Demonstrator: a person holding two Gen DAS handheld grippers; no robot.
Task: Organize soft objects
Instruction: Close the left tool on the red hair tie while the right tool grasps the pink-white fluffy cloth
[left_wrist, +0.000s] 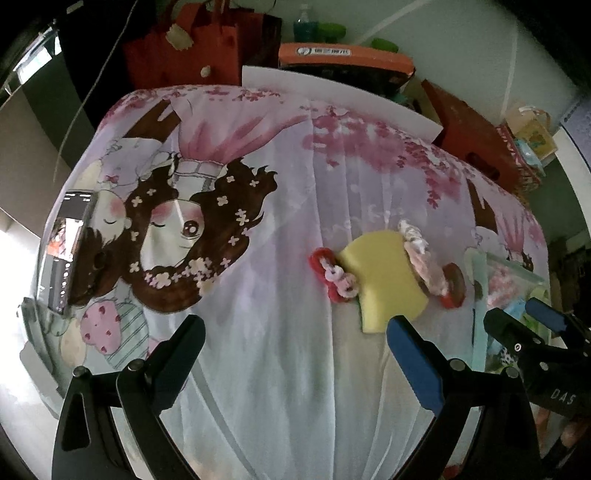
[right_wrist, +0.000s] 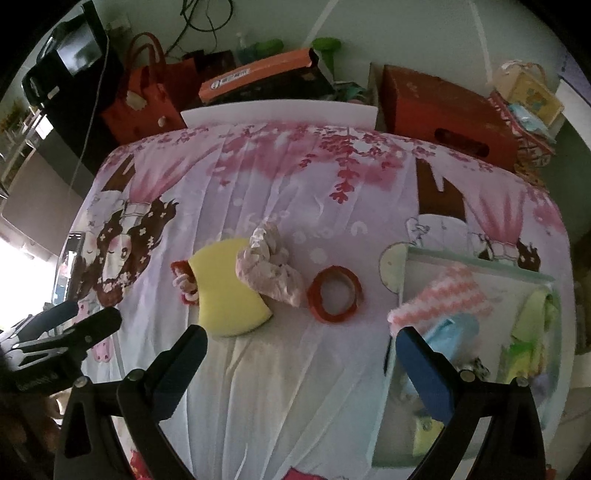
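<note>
A yellow sponge (right_wrist: 227, 290) lies on the printed sheet, also in the left wrist view (left_wrist: 388, 278). A pink scrunchie (right_wrist: 269, 271) rests against its right side, and shows too in the left wrist view (left_wrist: 424, 264). A red and pink braided band (left_wrist: 334, 275) lies at its left. A red tape roll (right_wrist: 335, 293) sits right of the scrunchie. My left gripper (left_wrist: 295, 332) is open and empty, near the sponge's front. My right gripper (right_wrist: 301, 343) is open and empty, in front of the tape roll. A clear box (right_wrist: 476, 258) at the right holds a pink striped cloth (right_wrist: 445, 297) and other soft things.
A phone (left_wrist: 68, 251) lies at the table's left edge. Red bags (right_wrist: 147, 92), an orange box (right_wrist: 255, 72) and a red crate (right_wrist: 447, 107) stand behind the table. A white board (right_wrist: 280, 109) lies at the far edge.
</note>
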